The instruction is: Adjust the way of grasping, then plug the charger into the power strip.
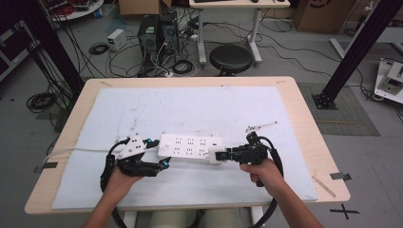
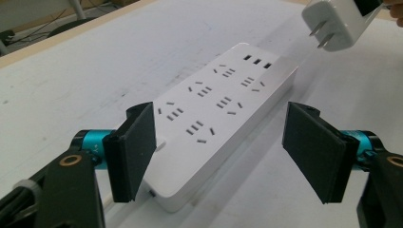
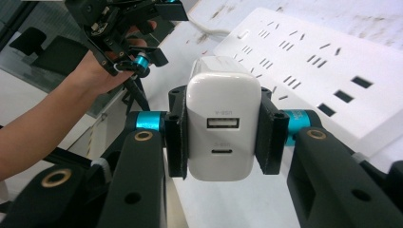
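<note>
Gripping glossy, rounded white charger (image 3: 223, 130) above slotted strip (image 3: 304, 52).

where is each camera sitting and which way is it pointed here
High view: above the person's side, facing forward and down on the white-padded wooden table; forearms, left gripper, right gripper.
Left gripper view: on the left gripper, looking along its open jaws at the long white plastic power strip.
Right gripper view: on the right gripper, clamping the white USB charger plug.
All three share strip and plug.
</note>
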A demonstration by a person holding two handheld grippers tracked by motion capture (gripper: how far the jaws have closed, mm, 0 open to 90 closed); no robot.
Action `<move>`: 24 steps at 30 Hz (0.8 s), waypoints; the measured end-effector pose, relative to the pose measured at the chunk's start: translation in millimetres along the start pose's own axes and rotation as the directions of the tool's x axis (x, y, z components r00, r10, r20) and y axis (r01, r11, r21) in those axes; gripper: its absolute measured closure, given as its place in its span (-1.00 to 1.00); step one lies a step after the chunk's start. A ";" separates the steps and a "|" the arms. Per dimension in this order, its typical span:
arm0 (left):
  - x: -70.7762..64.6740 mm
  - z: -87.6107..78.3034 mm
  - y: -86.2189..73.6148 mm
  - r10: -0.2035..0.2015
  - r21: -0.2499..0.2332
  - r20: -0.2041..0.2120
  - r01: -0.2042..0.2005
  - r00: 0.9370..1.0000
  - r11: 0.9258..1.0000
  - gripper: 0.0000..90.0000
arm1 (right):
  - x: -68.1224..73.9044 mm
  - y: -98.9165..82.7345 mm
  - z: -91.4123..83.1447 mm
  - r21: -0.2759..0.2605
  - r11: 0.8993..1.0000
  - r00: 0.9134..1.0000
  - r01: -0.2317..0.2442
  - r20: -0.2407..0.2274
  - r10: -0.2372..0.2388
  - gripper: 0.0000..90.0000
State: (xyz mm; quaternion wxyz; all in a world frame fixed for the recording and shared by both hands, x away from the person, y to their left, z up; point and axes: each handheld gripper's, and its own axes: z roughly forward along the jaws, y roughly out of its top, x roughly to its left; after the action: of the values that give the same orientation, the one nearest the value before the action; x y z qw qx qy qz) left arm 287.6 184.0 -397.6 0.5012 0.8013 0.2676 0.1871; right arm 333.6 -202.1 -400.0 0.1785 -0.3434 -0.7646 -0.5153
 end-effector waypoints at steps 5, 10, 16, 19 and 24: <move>2.5 -6.0 -4.0 -0.007 -0.002 -0.019 0.007 1.000 1.000 -0.40 | 0.9 2.4 -4.8 0.002 1.000 1.000 0.019 0.020 -0.019 0.41; 1.5 -9.0 -4.6 -0.006 -0.003 -0.023 0.006 1.000 1.000 -0.40 | 3.9 7.8 -12.1 -0.008 0.999 0.997 0.042 0.065 -0.042 0.41; 4.5 -13.0 -4.4 -0.014 -0.012 -0.028 0.013 1.000 1.000 -0.40 | 3.9 13.4 -15.5 0.011 0.997 0.993 0.072 0.097 -0.073 0.42; 6.4 -15.6 -6.9 -0.014 -0.013 -0.034 0.014 0.999 1.000 -0.40 | 5.2 20.8 -13.8 0.053 0.993 0.986 0.107 0.121 -0.113 0.42; 7.8 -18.5 -9.0 -0.022 -0.024 -0.045 0.021 0.999 0.999 -0.40 | 7.7 30.1 -11.3 0.094 0.985 0.977 0.144 0.142 -0.157 0.42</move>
State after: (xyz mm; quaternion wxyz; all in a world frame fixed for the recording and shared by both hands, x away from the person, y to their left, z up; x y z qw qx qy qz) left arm 281.0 204.9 -397.6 0.5067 0.7879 0.2854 0.2028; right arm 348.6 -202.7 -370.5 0.0958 -0.3142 -0.8205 -0.4679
